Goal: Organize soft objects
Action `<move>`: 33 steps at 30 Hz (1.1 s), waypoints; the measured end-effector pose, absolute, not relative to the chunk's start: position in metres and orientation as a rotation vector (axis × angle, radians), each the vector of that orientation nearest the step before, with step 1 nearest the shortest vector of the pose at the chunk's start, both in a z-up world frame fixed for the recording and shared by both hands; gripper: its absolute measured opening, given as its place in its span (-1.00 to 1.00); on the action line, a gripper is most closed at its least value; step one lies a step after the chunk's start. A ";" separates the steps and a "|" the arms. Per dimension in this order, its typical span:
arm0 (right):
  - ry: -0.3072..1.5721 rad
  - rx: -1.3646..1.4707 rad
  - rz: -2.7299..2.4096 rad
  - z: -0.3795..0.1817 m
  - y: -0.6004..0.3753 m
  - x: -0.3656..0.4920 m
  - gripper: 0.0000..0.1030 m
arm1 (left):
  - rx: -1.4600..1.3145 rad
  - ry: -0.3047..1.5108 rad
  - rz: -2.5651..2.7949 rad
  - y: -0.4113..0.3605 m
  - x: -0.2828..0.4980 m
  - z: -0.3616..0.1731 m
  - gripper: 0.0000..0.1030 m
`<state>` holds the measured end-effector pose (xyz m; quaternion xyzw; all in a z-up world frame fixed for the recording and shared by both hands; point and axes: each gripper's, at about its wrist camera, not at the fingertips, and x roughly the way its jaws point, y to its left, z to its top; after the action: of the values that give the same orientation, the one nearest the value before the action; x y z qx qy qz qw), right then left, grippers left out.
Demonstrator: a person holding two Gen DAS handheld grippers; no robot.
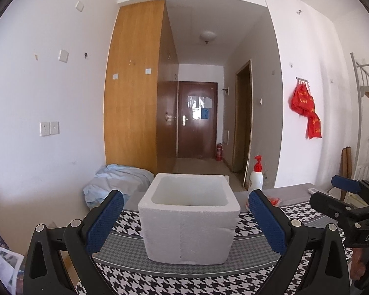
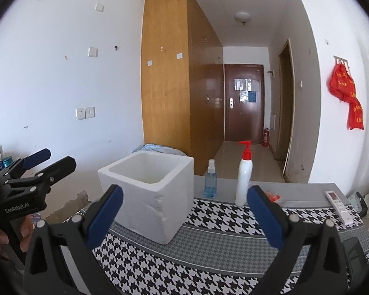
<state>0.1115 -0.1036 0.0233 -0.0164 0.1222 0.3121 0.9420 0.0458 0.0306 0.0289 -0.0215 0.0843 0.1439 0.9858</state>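
A white foam box (image 1: 188,218) stands open-topped on a houndstooth cloth (image 1: 209,282); what lies inside is hidden. It also shows in the right wrist view (image 2: 147,194), left of centre. My left gripper (image 1: 185,221) is open and empty, its blue pads either side of the box, nearer than it. My right gripper (image 2: 184,215) is open and empty, held over the cloth (image 2: 209,258) to the right of the box. Each gripper shows at the edge of the other's view: the right one (image 1: 342,194), the left one (image 2: 49,162).
A white pump bottle (image 2: 243,174) and a blue spray bottle (image 2: 210,179) stand behind the cloth. A small orange packet (image 2: 271,195) and a white remote (image 2: 338,205) lie to the right. A pale blue bundle of cloth (image 1: 115,182) lies on the floor beyond the table.
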 end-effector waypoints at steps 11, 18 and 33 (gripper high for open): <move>0.241 -0.020 0.639 0.005 -0.113 0.104 0.98 | -0.042 0.187 0.272 0.022 0.044 0.017 0.98; 0.249 -0.007 0.633 -0.007 -0.117 0.102 0.98 | -0.043 0.195 0.265 0.017 0.042 0.005 0.98; 0.257 -0.006 0.643 -0.014 -0.118 0.099 0.98 | -0.027 0.221 0.253 0.012 0.037 -0.005 0.98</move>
<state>0.0986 -0.1185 -0.0142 -0.0031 0.1261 0.3151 0.9406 0.0370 0.0118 -0.0053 -0.0136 0.1098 0.1259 0.9859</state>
